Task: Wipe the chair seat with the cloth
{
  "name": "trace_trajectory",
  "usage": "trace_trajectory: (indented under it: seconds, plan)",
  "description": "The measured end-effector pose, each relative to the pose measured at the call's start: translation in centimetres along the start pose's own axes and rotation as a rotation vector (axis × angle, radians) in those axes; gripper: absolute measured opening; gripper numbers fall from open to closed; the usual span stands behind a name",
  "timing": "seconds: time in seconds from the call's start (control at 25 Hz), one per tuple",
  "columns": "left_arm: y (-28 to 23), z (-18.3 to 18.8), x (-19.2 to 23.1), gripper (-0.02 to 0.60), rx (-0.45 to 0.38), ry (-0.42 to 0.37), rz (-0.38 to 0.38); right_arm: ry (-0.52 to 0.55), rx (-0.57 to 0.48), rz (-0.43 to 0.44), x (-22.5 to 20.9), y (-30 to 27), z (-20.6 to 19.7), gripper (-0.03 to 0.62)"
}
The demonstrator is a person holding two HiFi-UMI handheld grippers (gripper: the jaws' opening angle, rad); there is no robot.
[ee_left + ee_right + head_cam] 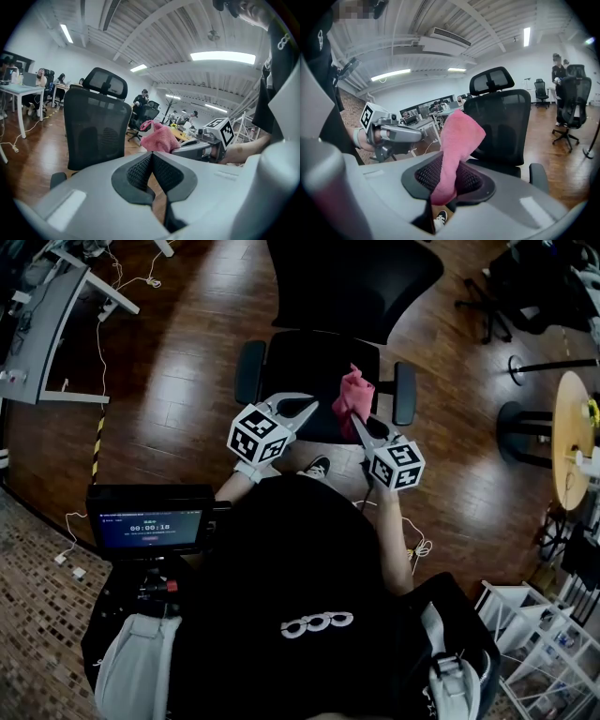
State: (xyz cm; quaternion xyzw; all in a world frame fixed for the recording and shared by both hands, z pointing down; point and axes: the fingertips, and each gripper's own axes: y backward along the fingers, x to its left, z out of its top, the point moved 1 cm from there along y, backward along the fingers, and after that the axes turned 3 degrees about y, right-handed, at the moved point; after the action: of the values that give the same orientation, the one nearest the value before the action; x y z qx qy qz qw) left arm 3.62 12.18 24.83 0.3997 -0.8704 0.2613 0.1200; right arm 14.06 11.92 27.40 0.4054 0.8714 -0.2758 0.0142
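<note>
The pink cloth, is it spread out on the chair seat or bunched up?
Bunched up. The pink cloth is pinched in the right hand-held gripper, crumpled above the chair seat, not spread on it.

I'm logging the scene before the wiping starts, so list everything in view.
Office chair: one, black, straight ahead of the person.
Cloth: one, pink, above the seat's front right.
Screen: one, black with blue display, lower left.
Desk: one, grey, upper left.
Round table: one, light wood, right edge.
Wire rack: one, white, lower right.
Other chairs: at least two, black, far across the room.
Other people: several, distant.
Floor: dark wood boards.
Shoe: one, black and white, below the seat front.
Left gripper: grey, jaws together, empty.
Right gripper: grey, clamped on the cloth.
</note>
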Motion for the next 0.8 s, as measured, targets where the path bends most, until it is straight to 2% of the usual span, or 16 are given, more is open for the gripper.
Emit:
trace_trajectory:
  seconds: [0.8]
  plan:
    - [-0.4,1.0,0.3,-0.008,-0.012,-0.007,-0.002,-0.023,-0.011,-0.012,-1.2,-0.3,0.2,0.067]
